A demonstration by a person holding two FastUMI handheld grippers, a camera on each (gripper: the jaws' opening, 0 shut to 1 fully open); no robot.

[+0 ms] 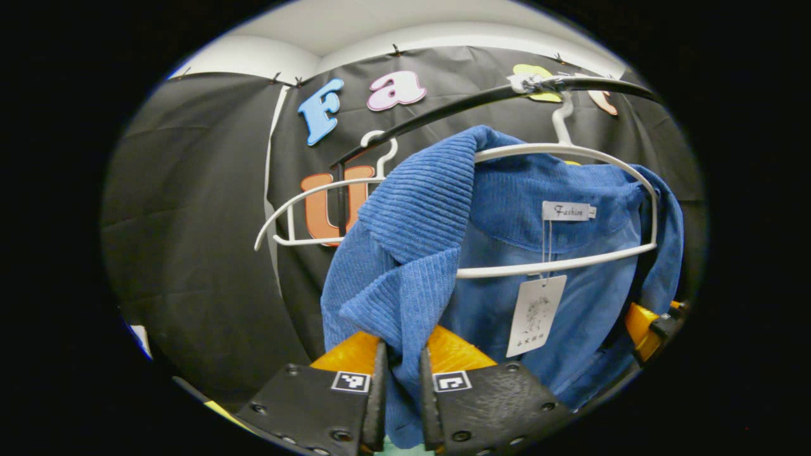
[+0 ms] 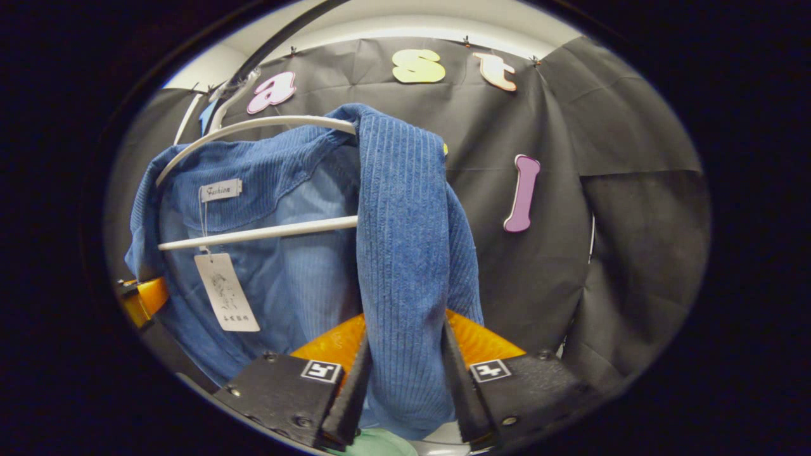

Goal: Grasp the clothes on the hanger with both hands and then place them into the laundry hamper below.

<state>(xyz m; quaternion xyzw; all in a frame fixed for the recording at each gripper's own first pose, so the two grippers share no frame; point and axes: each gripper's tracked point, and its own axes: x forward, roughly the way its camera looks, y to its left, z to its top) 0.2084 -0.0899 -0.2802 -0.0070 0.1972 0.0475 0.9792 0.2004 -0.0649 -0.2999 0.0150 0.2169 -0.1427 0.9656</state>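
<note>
**Both grips are on the jacket; the lift off the hanger comes next**

You have the blue corduroy jacket (image 1: 405, 253) pinched on both sides. In the left gripper view, your left gripper (image 1: 403, 386) is clenched on the front panel that hangs down the left of the garment, with the cloth running between its two fingers. In the right gripper view, your right gripper (image 2: 405, 373) grips the opposite front panel the same way, fabric squeezed between both fingers.

The jacket is not yet free. It hangs from the white hanger (image 1: 570, 152), whose hook sits on the dark rail (image 1: 443, 111) near the top, and its collar and shoulders are draped over the hanger's arms. A paper tag (image 1: 535, 313) dangles from the collar inside. A second white hanger (image 1: 304, 215) hangs bare farther left on the rail.

So the grasp step looks complete, and removal is in hand. The next move calls for raising both grippers together so the shoulders slide clear of the hanger arms, then lowering toward the hamper. Keep the two hands level; an uneven pull could snag the collar or drag the hanger off the rail.
</note>
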